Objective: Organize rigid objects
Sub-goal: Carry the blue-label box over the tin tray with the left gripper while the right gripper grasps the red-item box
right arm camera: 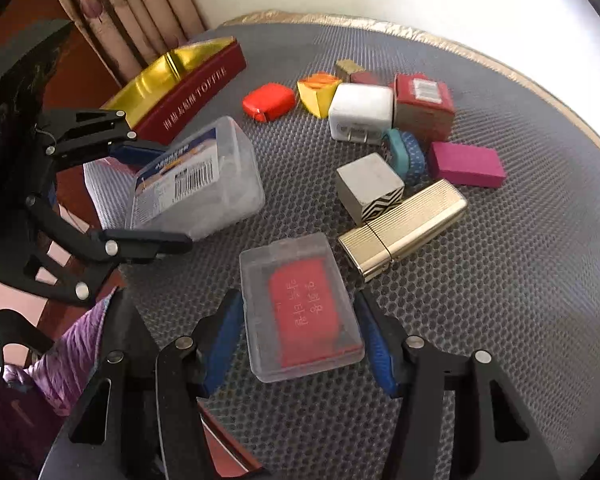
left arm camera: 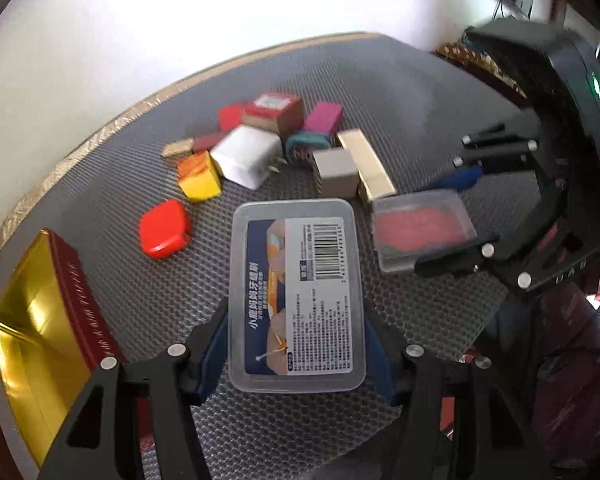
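The labelled clear box (left arm camera: 296, 292) sits between the blue pads of the left claw (left arm camera: 296, 340), which is clamped on its two long sides; from the right wrist view the box (right arm camera: 196, 184) is tilted, its near end raised off the counter (right arm camera: 500, 280). Just beside it to the right lies a smaller clear case (right arm camera: 304, 308) with a red card inside, flat on the grey honeycomb mat. The right claw (right arm camera: 300, 332) straddles this case, a pad on either side; the left pad is at the case's edge and the right pad stands a little off it, so the claw has not clenched on the case.

Beyond the case lie a ribbed gold lighter (right arm camera: 404, 228) and, touching it, a grey cube (right arm camera: 368, 188) with a zigzag pattern on one face. Behind these come a teal and blue roll (right arm camera: 404, 156), a magenta block (right arm camera: 466, 164), a white plug charger (right arm camera: 360, 112) and a red-and-brown box (right arm camera: 424, 104). Left of the charger are a yellow and orange box (right arm camera: 320, 92) and a red rounded case (right arm camera: 268, 100), the latter lying apart from the heap. At the counter's left edge stands an open red tin (right arm camera: 188, 84) with a shiny gold inside (left arm camera: 36, 332), empty as far as can be seen. A curtain (right arm camera: 140, 12) hangs behind the tin
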The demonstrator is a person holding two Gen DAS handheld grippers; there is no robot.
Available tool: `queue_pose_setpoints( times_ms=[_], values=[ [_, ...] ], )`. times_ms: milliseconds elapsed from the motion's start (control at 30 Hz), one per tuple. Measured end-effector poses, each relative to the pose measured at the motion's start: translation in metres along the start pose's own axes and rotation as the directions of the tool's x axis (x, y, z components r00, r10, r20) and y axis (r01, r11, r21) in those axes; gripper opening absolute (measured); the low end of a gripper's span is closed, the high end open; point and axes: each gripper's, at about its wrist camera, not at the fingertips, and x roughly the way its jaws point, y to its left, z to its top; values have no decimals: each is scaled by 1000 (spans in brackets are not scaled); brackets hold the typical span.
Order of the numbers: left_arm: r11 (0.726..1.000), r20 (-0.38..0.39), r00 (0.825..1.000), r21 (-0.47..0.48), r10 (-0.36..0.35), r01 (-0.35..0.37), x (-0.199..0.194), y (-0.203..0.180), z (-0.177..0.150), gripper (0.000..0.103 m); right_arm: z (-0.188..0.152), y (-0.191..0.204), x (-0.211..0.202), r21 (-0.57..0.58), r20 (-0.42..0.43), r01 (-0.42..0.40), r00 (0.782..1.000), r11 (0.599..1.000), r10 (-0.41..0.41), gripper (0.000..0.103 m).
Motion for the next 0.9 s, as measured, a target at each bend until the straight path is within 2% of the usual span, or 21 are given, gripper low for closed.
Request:
queue_pose_setpoints(
  times_ms=[233,333,433,567,667,800,900],
  values=[
    [994,54,997,-99,56,-51,-40,31,7,61,-13,6,-27,75,100,-37,995,997,29,55],
    [981,66,990,-158,123,-111,-58,61,4,61,-14,8,-35,90,127,-46,991,995,34,55],
    [954,38,977,-230,208,-194,-65,107,-2,61,-10,10,-36,91,129,-47,991,995,35,55],
    [904,-53,957,-315,286,-288,-46,179,-16,61,-3,13,-34,102,130,-52,991,993,39,55],
    [881,-122,946,-344,302,-325,-21,223,-24,61,4,16,-29,105,130,-62,990,993,48,55],
    [857,-180,933,-370,313,-359,7,259,-31,61,8,20,-25,111,132,-72,990,991,57,55],
    [845,-204,934,-400,294,-354,17,275,-39,61,12,22,-25,112,135,-77,989,991,61,55]
  ],
)
